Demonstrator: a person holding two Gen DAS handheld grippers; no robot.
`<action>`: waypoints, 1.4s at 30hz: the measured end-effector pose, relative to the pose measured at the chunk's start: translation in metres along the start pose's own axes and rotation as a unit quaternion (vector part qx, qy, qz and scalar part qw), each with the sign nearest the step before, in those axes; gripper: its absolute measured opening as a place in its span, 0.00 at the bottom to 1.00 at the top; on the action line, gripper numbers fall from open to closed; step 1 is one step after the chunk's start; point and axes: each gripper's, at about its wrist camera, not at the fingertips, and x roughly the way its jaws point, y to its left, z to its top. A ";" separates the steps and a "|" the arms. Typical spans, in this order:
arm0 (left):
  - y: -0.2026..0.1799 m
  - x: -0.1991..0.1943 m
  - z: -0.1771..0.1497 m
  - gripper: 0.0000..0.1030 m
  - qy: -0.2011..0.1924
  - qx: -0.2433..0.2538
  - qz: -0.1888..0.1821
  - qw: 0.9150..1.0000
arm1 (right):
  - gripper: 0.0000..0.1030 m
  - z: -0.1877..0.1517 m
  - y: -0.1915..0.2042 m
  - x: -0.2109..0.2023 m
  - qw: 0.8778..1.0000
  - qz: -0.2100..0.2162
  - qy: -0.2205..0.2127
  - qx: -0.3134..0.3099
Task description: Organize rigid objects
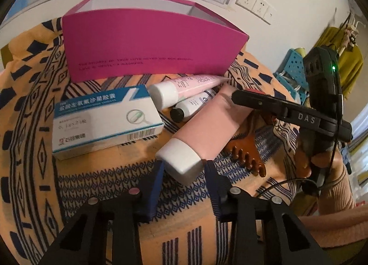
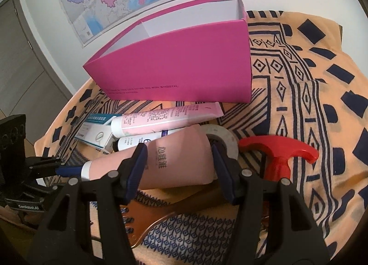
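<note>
Nearest the left wrist camera, the left gripper (image 1: 184,173) has its fingers parted on either side of the white cap of the big pink tube (image 1: 211,122), not squeezing it. Farther back on the patterned surface (image 1: 30,150) stands the magenta box (image 1: 149,46), open-topped. Right gripper (image 2: 179,168) fingers straddle the same pink tube's body (image 2: 179,159), spread wide. Medicine carton (image 1: 101,118), two smaller tubes (image 1: 184,85) and brown comb (image 1: 246,152) lie close together before the box.
</note>
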 end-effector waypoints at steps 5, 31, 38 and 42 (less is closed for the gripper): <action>0.003 -0.003 0.003 0.33 -0.004 -0.006 0.003 1.000 | 0.59 -0.003 -0.001 -0.005 1.000 0.009 -0.002 0.009; -0.002 -0.038 0.029 0.34 -0.062 0.010 0.040 0.997 | 0.58 0.015 0.026 -0.043 0.999 0.014 -0.040 -0.014; -0.002 -0.054 0.053 0.34 -0.099 0.010 0.048 0.994 | 0.58 0.035 0.033 -0.047 0.998 0.006 -0.056 -0.028; -0.004 -0.062 0.069 0.34 -0.123 0.017 0.055 0.991 | 0.58 0.051 0.038 -0.052 0.996 -0.002 -0.075 -0.045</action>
